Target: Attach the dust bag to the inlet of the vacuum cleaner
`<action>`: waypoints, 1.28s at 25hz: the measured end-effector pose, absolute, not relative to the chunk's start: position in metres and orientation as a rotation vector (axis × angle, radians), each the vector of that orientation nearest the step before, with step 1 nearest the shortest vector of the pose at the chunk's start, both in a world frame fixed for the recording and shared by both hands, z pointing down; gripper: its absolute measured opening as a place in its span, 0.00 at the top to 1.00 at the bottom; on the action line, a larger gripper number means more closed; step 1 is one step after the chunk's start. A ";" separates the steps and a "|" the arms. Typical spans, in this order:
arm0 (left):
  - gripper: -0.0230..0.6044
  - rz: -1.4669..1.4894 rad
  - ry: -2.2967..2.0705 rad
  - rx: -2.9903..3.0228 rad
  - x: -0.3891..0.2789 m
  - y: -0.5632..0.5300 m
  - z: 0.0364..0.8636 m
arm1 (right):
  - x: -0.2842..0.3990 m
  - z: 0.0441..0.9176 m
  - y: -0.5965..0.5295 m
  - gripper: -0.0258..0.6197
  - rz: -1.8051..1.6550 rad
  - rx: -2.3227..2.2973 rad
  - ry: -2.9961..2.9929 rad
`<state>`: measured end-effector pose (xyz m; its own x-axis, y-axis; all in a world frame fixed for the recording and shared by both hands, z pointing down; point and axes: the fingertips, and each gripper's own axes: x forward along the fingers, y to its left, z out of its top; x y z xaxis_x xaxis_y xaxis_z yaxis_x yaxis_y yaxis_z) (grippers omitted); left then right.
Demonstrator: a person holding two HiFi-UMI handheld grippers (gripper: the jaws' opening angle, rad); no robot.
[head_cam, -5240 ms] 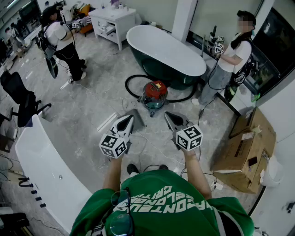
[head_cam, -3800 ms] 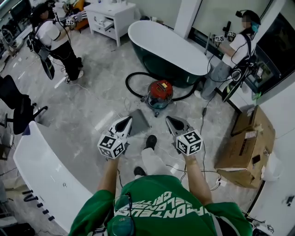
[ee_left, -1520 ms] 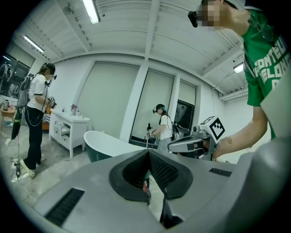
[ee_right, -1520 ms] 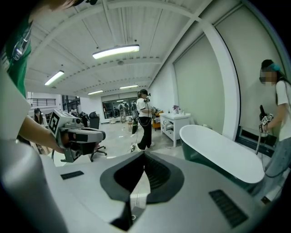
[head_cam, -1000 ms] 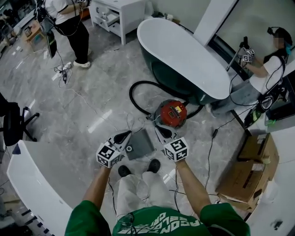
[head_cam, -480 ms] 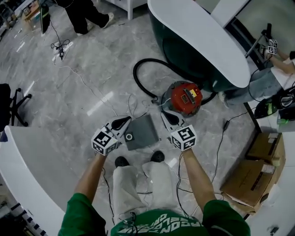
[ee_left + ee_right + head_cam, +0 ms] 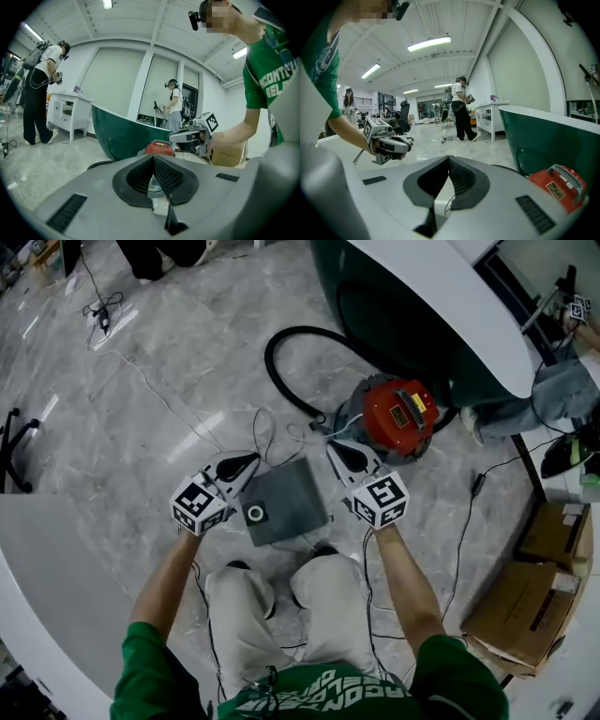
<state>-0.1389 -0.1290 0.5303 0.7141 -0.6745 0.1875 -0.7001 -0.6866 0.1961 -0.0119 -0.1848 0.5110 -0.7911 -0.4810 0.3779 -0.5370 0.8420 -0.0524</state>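
A grey square dust bag (image 7: 286, 501) with a round collar (image 7: 255, 514) lies flat on the marble floor in front of the person's feet. The red vacuum cleaner (image 7: 398, 418) stands just beyond it to the right, beside the green bathtub (image 7: 427, 315). My left gripper (image 7: 248, 461) hovers at the bag's left edge, shut and holding nothing. My right gripper (image 7: 331, 445) is at the bag's far right corner, near the vacuum, and is also shut and holding nothing. The left gripper view shows the vacuum (image 7: 159, 147) ahead and the right gripper (image 7: 192, 136). The right gripper view shows the vacuum (image 7: 558, 185) at lower right.
A black hose (image 7: 281, 362) loops from the vacuum across the floor. Thin cables (image 7: 267, 432) trail near the bag. Cardboard boxes (image 7: 534, 601) sit at the right, a white counter (image 7: 37, 568) at the left. Another person's legs (image 7: 562, 390) are by the tub.
The person has walked up to the vacuum and bent lower. Both grippers have come down to either side of the dust bag, which lay on the floor throughout.
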 end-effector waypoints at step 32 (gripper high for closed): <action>0.96 0.156 -0.938 2.780 -0.154 -0.096 0.805 | -0.072 0.779 -0.124 0.95 0.255 0.563 -2.719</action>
<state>-0.1544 -0.0955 0.8046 0.7929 -0.5870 0.1638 -0.6084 -0.7778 0.1577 -0.0719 -0.1244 0.7791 -0.8591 -0.3502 0.3733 -0.4136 0.9046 -0.1032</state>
